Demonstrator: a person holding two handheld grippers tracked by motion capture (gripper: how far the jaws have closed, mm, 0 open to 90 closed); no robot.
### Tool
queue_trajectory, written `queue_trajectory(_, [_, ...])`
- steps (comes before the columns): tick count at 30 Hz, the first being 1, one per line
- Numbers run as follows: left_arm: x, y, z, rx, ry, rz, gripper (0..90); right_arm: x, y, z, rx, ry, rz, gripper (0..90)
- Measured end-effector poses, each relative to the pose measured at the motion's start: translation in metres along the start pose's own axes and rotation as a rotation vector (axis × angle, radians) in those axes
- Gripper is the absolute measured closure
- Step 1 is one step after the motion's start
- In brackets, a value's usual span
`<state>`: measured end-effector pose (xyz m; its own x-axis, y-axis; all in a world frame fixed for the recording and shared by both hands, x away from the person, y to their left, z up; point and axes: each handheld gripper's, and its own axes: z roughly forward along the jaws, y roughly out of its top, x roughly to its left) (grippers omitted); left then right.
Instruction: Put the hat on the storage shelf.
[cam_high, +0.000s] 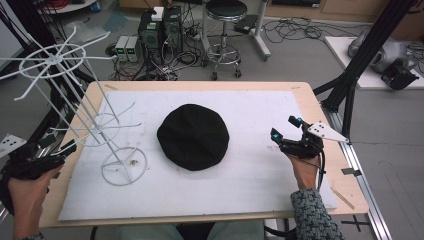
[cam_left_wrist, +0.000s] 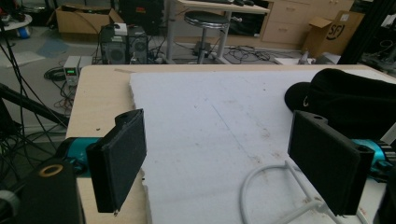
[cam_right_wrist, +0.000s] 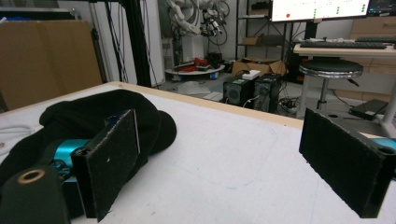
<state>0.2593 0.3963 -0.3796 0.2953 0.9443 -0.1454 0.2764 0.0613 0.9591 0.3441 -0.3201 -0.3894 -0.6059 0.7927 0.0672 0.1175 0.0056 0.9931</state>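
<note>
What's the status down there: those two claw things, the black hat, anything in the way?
Left gripper and right gripper open, empty, at opposite table edges. Black hat flat mid-mat, untouched. White wire rack stands left of hat, beside left gripper.

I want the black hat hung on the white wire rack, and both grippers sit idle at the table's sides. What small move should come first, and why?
Probably bring the right gripper in toward the black hat. Its fingers stand wide open with nothing between them, the hat lies flat and untouched mid-table, and its near edge faces that gripper. The left gripper, also open, sits beside the white wire rack, well placed to steady it.
</note>
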Motion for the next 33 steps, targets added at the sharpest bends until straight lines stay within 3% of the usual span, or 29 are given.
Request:
queue_trajectory(16, [0.002, 0.002, -0.004, -0.011, 0.007, -0.002, 19.7, 0.028, 0.015, 0.037, 0.021, 0.119, -0.072, 11.4])
queue_trajectory(17, [0.002, 0.002, -0.004, -0.013, 0.006, -0.003, 19.7, 0.035, 0.014, 0.046, 0.034, 0.147, -0.095, 11.4])
queue_trajectory(20, [0.001, 0.004, -0.003, -0.017, 0.003, -0.003, 19.7, 0.042, 0.013, 0.054, 0.045, 0.177, -0.106, 11.4])
queue_trajectory(21, [0.001, 0.004, -0.003, -0.018, 0.003, 0.0, 19.8, 0.052, 0.013, 0.066, 0.064, 0.229, -0.14, 11.4])
queue_trajectory(24, [0.001, 0.004, -0.002, -0.014, -0.001, 0.006, 19.8, 0.066, 0.012, 0.081, 0.077, 0.279, -0.192, 12.2])
queue_trajectory(26, [0.002, 0.004, -0.002, -0.015, 0.0, 0.0, 19.8, 0.07, 0.011, 0.087, 0.086, 0.296, -0.202, 13.2])
queue_trajectory(27, [0.002, 0.004, -0.003, -0.016, 0.003, 0.0, 19.8, 0.079, 0.009, 0.098, 0.109, 0.341, -0.212, 13.3])
queue_trajectory(32, [0.002, 0.004, -0.003, -0.019, 0.001, -0.001, 19.7, 0.093, 0.005, 0.116, 0.152, 0.395, -0.233, 13.4])
queue_trajectory(33, [0.002, 0.004, -0.003, -0.021, 0.002, -0.002, 19.7, 0.101, 0.003, 0.124, 0.168, 0.423, -0.247, 13.5])
